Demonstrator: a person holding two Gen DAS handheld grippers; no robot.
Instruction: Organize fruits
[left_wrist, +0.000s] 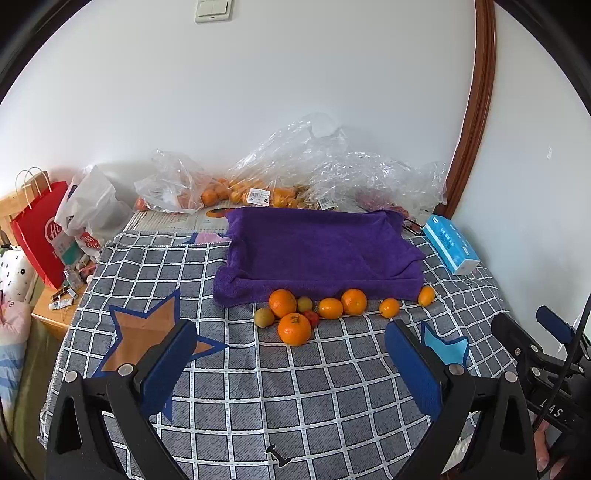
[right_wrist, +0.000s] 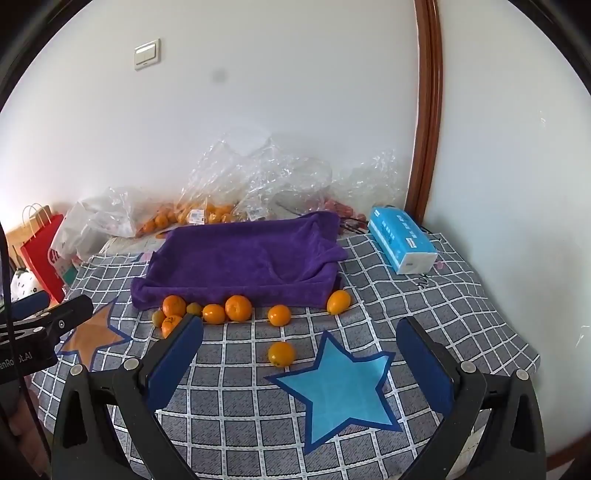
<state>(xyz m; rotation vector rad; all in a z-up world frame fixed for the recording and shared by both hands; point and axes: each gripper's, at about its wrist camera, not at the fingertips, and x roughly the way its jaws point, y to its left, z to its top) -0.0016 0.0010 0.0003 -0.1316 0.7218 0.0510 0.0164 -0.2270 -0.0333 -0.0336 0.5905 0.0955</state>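
Observation:
Several oranges and small fruits lie in a row on the checked cloth in front of a tray lined with a purple towel (left_wrist: 317, 251), also in the right wrist view (right_wrist: 240, 258). The nearest large orange (left_wrist: 294, 328) sits ahead of my left gripper (left_wrist: 291, 350), which is open and empty. One small orange (right_wrist: 281, 353) lies apart, just ahead of my right gripper (right_wrist: 299, 347), which is open and empty. A brown star patch (left_wrist: 147, 332) and a light blue star patch (right_wrist: 340, 391) mark the cloth.
Clear plastic bags with more oranges (left_wrist: 258, 192) lie against the back wall. A blue tissue pack (right_wrist: 402, 240) is at the right of the tray. A red paper bag (left_wrist: 40, 232) and a white bag stand at the left, beyond the cloth's edge.

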